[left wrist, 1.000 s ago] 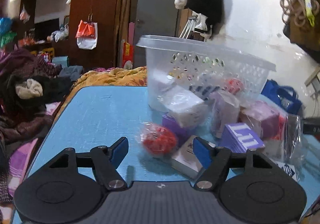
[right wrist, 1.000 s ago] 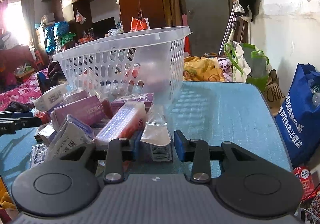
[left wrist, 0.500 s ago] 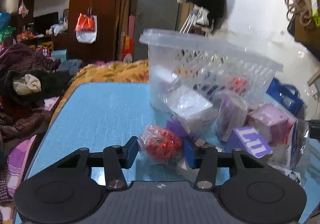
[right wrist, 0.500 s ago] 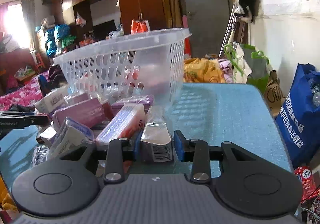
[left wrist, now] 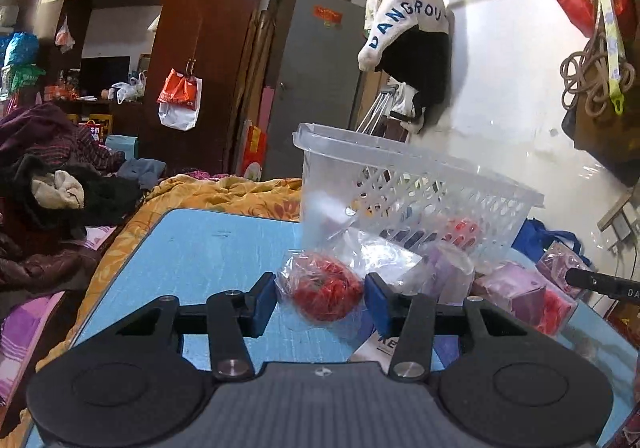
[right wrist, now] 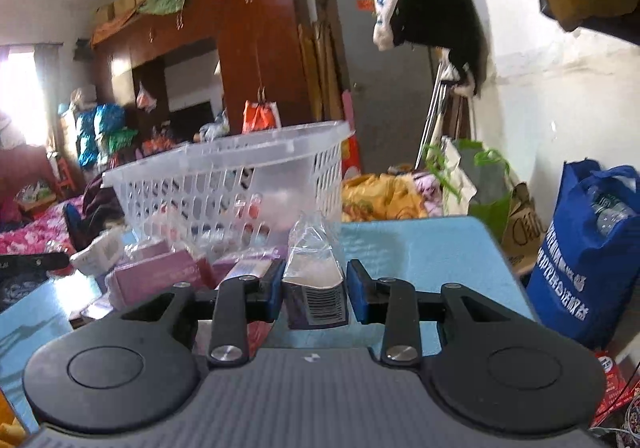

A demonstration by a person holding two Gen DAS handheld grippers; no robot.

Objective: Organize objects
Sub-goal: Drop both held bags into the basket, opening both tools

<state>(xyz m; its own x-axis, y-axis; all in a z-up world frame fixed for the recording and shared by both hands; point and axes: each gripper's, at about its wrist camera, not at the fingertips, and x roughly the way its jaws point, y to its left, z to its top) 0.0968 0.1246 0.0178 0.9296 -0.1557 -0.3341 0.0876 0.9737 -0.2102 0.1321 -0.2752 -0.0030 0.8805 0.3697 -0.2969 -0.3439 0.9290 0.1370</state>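
Tabletop (left wrist: 208, 248): flat pale blue surface carrying a basket and a heap of small packaged goods.
Basket (left wrist: 404, 191): clear white plastic laundry-style basket with lattice sides, standing upright towards the far end of the tabletop; a few small items show through its wall, too blurred to name.
Left tongs (left wrist: 320, 298): black arms with blue pads; the pads have just been closing and now press on both sides of a red bundle in a crinkled clear plastic bag (left wrist: 322, 290).
Red bundle: sits between the left pads, in front of the basket, the tabletop showing under it; whether it touches the surface cannot be told.
Right tongs (right wrist: 315, 288): same black and blue build, clenched on a small dark purple packet with a barcode, wrapped in clear plastic (right wrist: 316, 292).
Purple packet: gripped at its sides, its loose plastic top standing up above the pads, the basket wall behind it.
Heap (right wrist: 156, 276): pink and purple boxes in clear wrap, lying tumbled together on the tabletop just beside the basket, to the left of the right tongs.
Blue bag (right wrist: 588, 248): blue cloth shopping bag with white lettering, standing beyond the right edge of the tabletop.
Surroundings: dark red wooden wardrobe (left wrist: 180, 19) at the back, an orange patterned blanket (left wrist: 224, 191) past the tabletop's far edge.
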